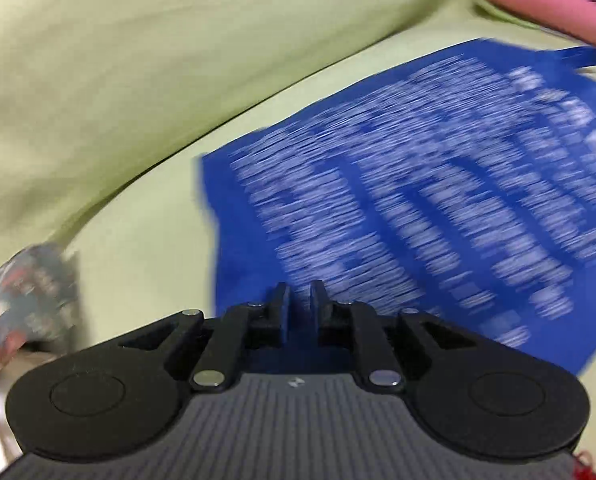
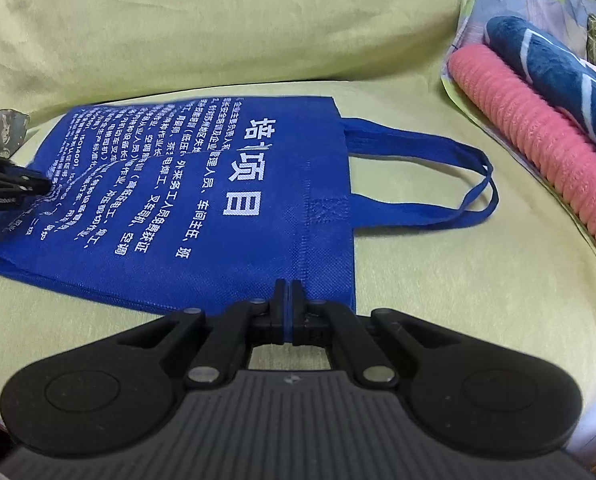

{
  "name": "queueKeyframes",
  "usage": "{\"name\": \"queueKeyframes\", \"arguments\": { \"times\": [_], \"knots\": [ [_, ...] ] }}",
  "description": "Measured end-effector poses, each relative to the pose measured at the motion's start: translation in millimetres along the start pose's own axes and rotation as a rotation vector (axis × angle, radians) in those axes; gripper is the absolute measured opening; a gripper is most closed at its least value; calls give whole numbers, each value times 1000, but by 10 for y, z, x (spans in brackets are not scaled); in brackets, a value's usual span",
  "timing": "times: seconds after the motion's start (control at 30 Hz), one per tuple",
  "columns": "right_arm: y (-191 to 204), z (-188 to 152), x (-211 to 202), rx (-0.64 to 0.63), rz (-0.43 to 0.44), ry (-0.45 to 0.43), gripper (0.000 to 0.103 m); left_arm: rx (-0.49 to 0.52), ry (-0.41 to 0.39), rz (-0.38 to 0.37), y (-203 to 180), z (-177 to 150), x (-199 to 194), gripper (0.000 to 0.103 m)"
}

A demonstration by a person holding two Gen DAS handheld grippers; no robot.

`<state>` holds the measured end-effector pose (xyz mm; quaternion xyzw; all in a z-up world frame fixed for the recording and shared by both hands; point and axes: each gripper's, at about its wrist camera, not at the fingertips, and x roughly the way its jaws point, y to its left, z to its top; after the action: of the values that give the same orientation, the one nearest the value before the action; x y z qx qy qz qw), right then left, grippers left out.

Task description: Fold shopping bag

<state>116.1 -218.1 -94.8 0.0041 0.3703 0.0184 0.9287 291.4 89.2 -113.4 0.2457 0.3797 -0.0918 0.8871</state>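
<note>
Two hand-held grippers work on a blue non-woven shopping bag (image 2: 201, 200) printed with white Chinese text, lying flat on a yellow-green sofa seat (image 2: 438, 280) near its back cushion (image 2: 217, 20). The right gripper (image 2: 288, 292) is pressed together, pinching the bag's near corner beside the handles (image 2: 438, 184). The left gripper (image 1: 300, 300), slightly spread, has blue fabric between its fingers; contact is unclear. A pink ribbed roll (image 2: 538, 152) lies at the seat's right edge.
</note>
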Motion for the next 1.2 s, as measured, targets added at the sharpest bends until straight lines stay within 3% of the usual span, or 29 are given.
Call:
{"name": "queueKeyframes", "arguments": {
  "times": [0.1,0.23,0.33,0.4,0.47,0.53,0.6,0.67,0.8,0.9,1.0,1.2],
  "knots": [
    [19,-3,-3,-6,-5,0,0,-52,18,-17,298,-7,-93,11],
    [24,-8,-9,6,-6,-1,0,-89,-110,-183,418,202,-441,12],
    [37,-17,-12,14,-11,-1,0,-16,-157,-306,115,458,-463,12],
    [45,-14,-8,9,-16,1,0,43,-138,-392,-186,561,-371,12],
    [47,-7,-5,9,-18,5,0,117,-113,-419,-533,627,-236,12],
    [50,-1,-6,10,-19,9,0,191,-109,-378,-826,619,-147,13],
    [51,5,-7,6,-19,13,0,160,-90,-356,-847,590,-66,20],
    [46,11,-6,3,-15,17,0,78,-78,-338,-667,531,-8,21],
    [-2,36,6,9,0,21,0,-26,-34,-175,-128,263,60,22],
    [-17,38,9,17,2,19,0,-129,36,-122,276,59,21,21],
    [-11,25,8,20,-3,15,0,-163,137,-10,392,-22,-131,15],
    [-28,29,6,39,5,20,0,-355,114,-32,524,-77,-892,17]
  ]
}}
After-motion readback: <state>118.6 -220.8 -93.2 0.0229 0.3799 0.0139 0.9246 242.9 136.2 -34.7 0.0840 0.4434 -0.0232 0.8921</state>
